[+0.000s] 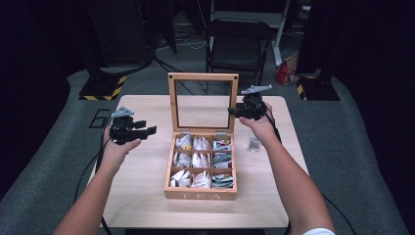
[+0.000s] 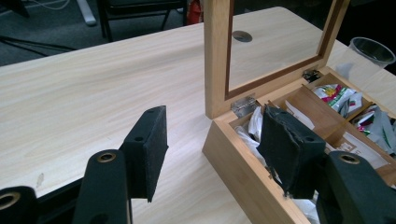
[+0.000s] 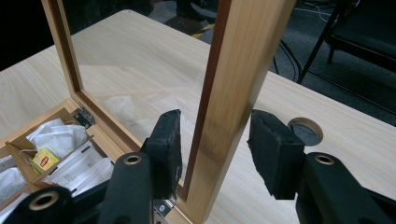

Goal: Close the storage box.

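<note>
The tea box (image 1: 200, 169) sits at the middle of the table (image 1: 147, 196), its compartments filled with tea bags (image 1: 201, 160). Its glass-paned lid (image 1: 203, 100) stands upright at the back edge, hinged open.

Your right gripper (image 1: 234, 111) is at the lid's right-hand upright. In the right gripper view the wooden frame (image 3: 233, 93) passes between the two jaws, with a visible gap on either side, so the pads are not pressing on it: that gripper is released around the frame, not clamped to it.

Your left gripper (image 1: 147, 128) hangs over bare table to the left of the box, level with its rear corner and apart from it. In the left gripper view its jaws stand parted with nothing between them; the near corner of the box (image 2: 243, 154) lies just beyond the far jaw.

A clear plastic cup (image 1: 254, 144) stands on the table just right of the box, beneath your right forearm. A black chair (image 1: 238, 41) stands on the floor beyond the table.
</note>
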A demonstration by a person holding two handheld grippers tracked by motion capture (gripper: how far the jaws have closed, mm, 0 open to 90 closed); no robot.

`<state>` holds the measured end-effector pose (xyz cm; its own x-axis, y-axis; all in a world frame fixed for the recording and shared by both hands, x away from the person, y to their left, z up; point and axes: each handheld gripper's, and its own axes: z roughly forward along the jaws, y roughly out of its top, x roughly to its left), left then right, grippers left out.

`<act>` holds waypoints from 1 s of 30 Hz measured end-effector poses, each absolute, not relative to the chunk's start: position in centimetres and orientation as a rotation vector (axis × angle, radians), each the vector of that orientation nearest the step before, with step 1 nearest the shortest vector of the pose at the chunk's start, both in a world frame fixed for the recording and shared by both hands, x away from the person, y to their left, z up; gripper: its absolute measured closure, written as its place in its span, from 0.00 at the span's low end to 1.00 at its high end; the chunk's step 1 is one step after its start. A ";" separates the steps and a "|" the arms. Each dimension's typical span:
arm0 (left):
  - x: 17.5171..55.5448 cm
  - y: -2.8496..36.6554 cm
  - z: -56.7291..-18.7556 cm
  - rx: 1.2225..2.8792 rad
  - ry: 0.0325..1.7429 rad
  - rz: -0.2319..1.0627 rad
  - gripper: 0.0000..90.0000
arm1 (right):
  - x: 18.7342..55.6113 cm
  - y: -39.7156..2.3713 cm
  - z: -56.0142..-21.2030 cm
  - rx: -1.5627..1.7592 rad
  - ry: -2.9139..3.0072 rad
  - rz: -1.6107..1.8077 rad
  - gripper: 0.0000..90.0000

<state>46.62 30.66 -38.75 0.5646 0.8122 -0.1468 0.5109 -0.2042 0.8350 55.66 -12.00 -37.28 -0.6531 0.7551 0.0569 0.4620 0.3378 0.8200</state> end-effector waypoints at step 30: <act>46.8 30.1 -38.6 1.872 1.058 0.399 0.47 | 54.8 -11.9 -36.6 1.135 2.274 1.241 0.73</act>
<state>46.76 30.11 -38.57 0.5782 0.8023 -0.1485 0.5047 -0.2086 0.8377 54.75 -11.92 -36.61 -0.6372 0.7647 0.0957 0.4944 0.3104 0.8120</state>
